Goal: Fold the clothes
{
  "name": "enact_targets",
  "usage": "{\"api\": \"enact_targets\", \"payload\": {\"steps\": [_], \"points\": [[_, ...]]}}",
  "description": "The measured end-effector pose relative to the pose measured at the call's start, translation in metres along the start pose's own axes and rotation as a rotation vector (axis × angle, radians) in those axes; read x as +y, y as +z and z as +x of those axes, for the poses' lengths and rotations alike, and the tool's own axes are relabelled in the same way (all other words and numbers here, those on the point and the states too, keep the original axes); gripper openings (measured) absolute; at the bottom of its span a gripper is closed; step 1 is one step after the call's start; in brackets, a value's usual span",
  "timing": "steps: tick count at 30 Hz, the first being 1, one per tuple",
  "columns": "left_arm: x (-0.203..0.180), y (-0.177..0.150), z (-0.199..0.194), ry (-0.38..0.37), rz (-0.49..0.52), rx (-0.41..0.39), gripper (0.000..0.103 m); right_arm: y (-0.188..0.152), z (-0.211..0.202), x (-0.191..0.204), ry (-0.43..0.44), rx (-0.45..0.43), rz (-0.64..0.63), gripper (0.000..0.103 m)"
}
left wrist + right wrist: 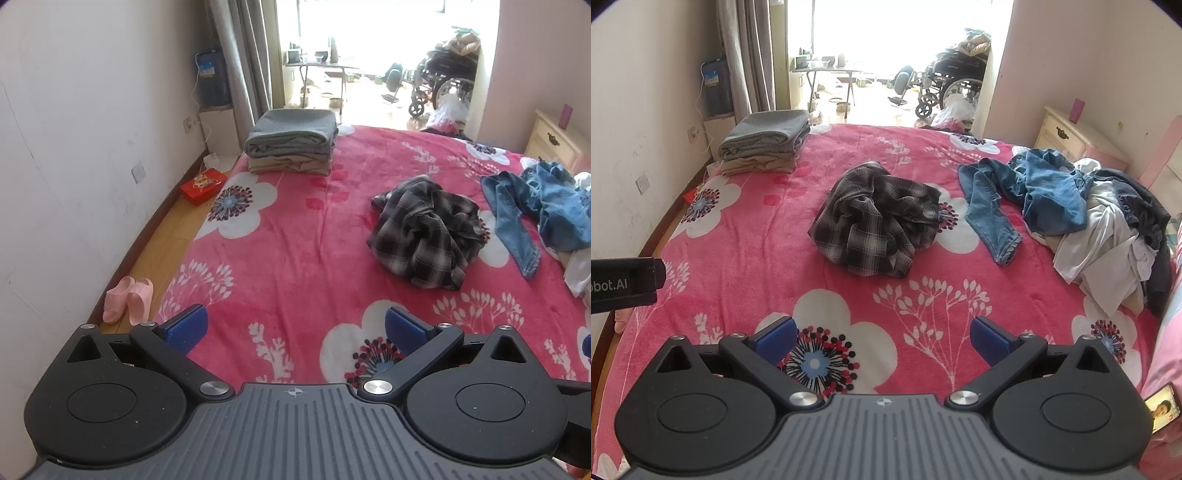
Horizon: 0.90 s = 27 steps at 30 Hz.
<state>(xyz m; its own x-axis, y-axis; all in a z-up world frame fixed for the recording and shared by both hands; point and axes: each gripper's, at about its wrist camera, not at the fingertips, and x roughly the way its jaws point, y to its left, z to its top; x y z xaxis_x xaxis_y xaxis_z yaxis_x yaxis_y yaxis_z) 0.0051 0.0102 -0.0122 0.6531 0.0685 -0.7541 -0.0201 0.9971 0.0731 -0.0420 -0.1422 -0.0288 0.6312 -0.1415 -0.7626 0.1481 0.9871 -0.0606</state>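
Ahead, crumpled plaid shirt [875, 221], untouched.

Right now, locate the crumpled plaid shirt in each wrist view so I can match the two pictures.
Left wrist view: the plaid shirt lies right of centre on the pink floral blanket.
Right wrist view: the same shirt lies near the middle, slightly left of centre.
Shared landmark: the folded grey and tan stack at the blanket's far left corner, with the blue jeans to the shirt's right.
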Motion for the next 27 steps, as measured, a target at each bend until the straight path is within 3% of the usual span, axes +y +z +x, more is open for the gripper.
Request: {"api": "enact_targets", "payload": {"steps": [16, 21, 27], "points": [[-0.008, 0.006, 0.021, -0.017, 0.021, 0.005, 0.103, 0.002, 0.019, -0.004, 0.001, 0.027, 0.019, 0.102], [-0.018, 0.016, 0.047, -0.099, 0.017, -0.014, 0.103, 0.007, 0.039, -0.01, -0.006, 0.037, 0.016, 0.102], [-0.033, 0.035, 0.097, -0.213, -0.044, 0.025, 0.103, 0.02, 0.081, -0.038, 0.033, 0.034, 0.061, 0.102]]}}
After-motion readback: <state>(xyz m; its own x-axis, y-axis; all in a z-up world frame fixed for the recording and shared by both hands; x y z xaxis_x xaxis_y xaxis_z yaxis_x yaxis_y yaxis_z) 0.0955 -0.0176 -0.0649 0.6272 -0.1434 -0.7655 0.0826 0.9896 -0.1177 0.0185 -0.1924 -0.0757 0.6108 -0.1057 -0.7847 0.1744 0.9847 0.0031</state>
